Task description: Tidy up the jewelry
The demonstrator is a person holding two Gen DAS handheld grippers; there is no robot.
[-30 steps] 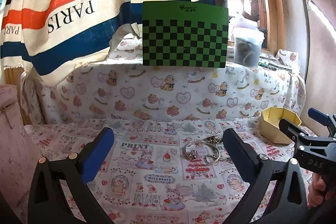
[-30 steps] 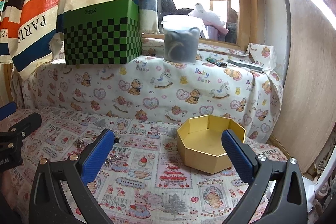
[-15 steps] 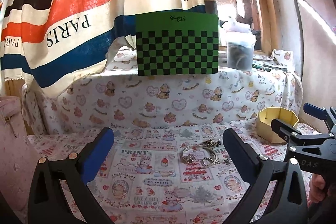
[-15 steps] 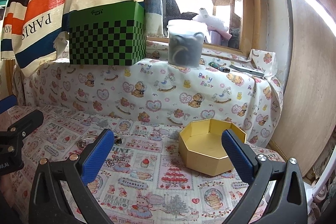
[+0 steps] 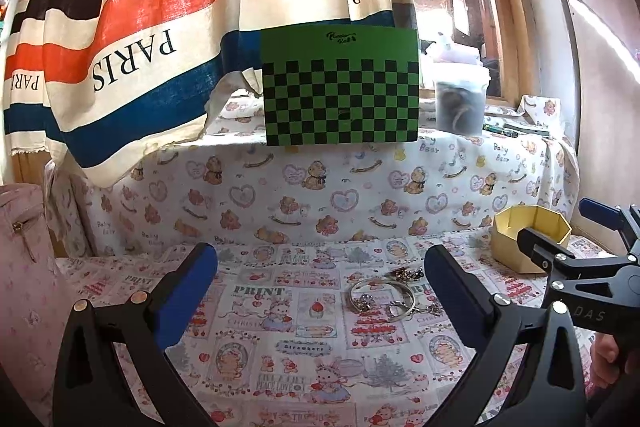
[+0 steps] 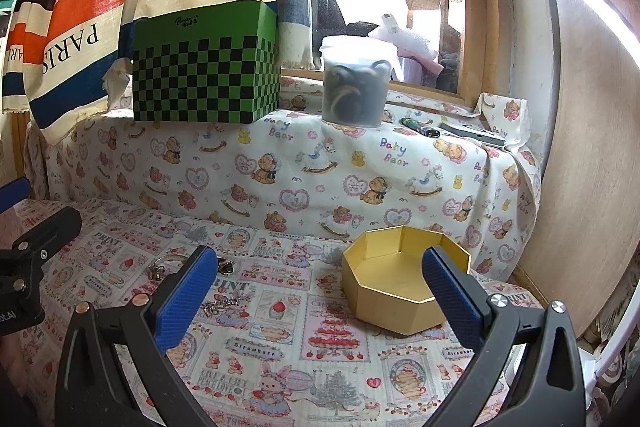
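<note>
Both the left gripper [image 5: 320,281] and right gripper [image 6: 320,277] hang spread and empty, slightly higher above the printed cloth [image 5: 280,343] than before. The silver bracelet [image 5: 380,295] and charms lie mid-cloth, unmoved, well left of the gold octagonal box [image 6: 384,301] near the right edge.

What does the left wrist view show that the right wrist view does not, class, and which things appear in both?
Only the left wrist view shows the pink zipped bag at its left edge and the whole silver bangle. Only the right wrist view shows the gold octagonal box's empty floor and the grey flat device on the ledge. Both share the green checkered box, the lidded clear plastic tub and the striped PARIS curtain.
</note>
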